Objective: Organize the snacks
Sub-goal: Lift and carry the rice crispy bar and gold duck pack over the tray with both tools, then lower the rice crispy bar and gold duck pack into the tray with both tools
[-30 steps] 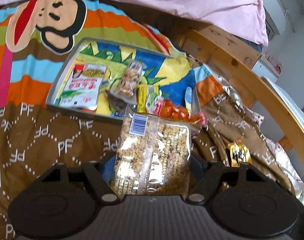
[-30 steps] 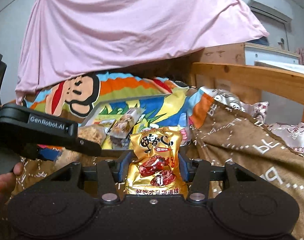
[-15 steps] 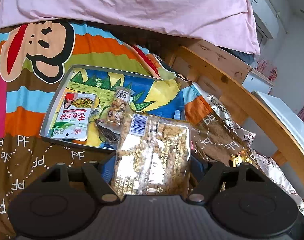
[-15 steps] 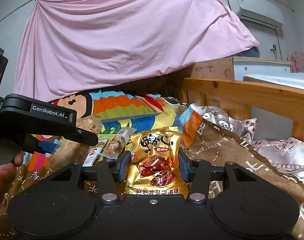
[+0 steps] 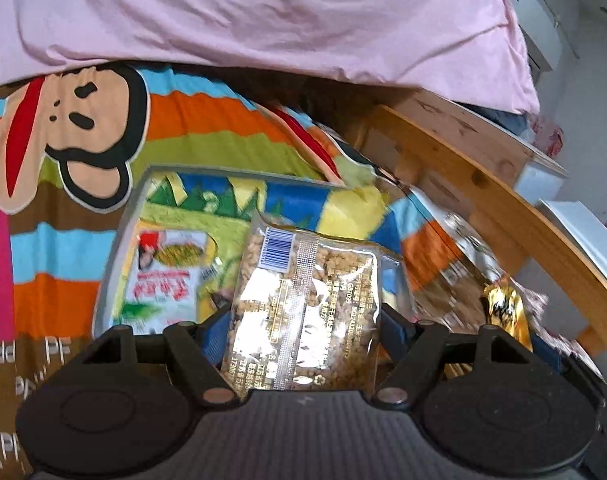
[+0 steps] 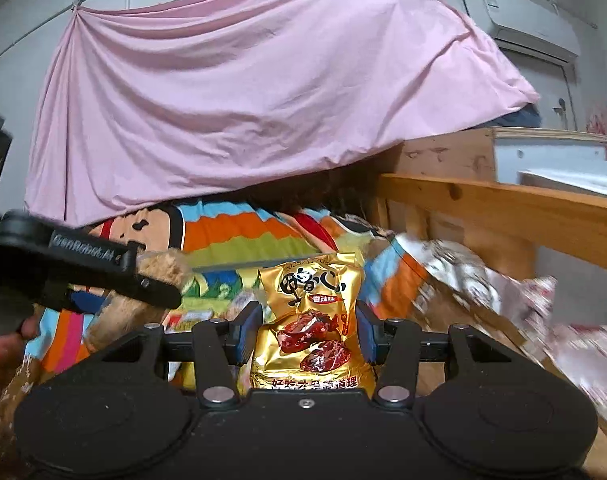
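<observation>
Both tongs lifted — left (image 5: 303, 332) gripping clear packet (image 5: 307, 312); right (image 6: 306, 334), gold (image 6: 311, 320).

a pink sheet (image 6: 263, 92) hangs across the far side. below it lies a striped monkey-print blanket (image 5: 79, 128), with a brown patterned blanket (image 5: 19, 364) nearer. a wooden bed rail (image 6: 503, 204) runs along the right, an air conditioner (image 6: 519, 20) above it.

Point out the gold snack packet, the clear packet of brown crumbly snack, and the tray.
gold snack packet (image 6: 311, 320), right wrist view, on its printed front.
clear packet of brown crumbly snack (image 5: 307, 312), left wrist view, on its middle seam.
tray (image 5: 121, 236), left wrist view, on its grey left rim.
</observation>
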